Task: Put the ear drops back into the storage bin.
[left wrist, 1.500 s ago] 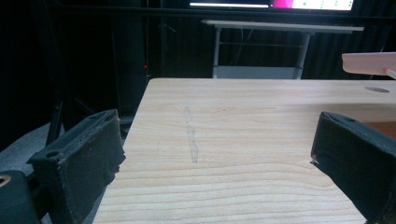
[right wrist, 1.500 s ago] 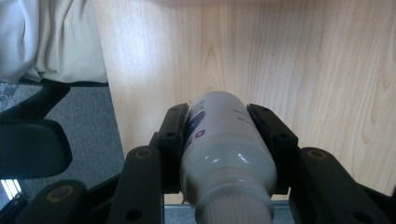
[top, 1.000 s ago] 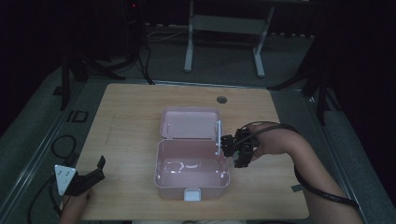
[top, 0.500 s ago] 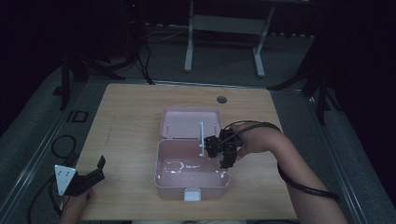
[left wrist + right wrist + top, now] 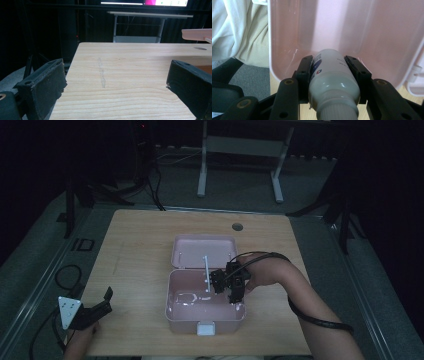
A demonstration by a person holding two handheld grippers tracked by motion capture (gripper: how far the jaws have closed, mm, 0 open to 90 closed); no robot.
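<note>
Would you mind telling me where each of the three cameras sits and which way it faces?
High view: above the person's side, looking forward and down on the table and open pink box; both forearms, left tongs and right tongs show.
Left gripper view: rides the left tongs, looking level across the tabletop; its two black pads stand apart.
Right gripper view: rides the right tongs, looking into the box along a white bottle clamped between its pads.
Shared: the high and right gripper views both show the box.

A wooden table (image 5: 140, 250) (round hole (image 5: 237, 226) near its far edge) stands on grey floor (image 5: 35, 270).
</note>
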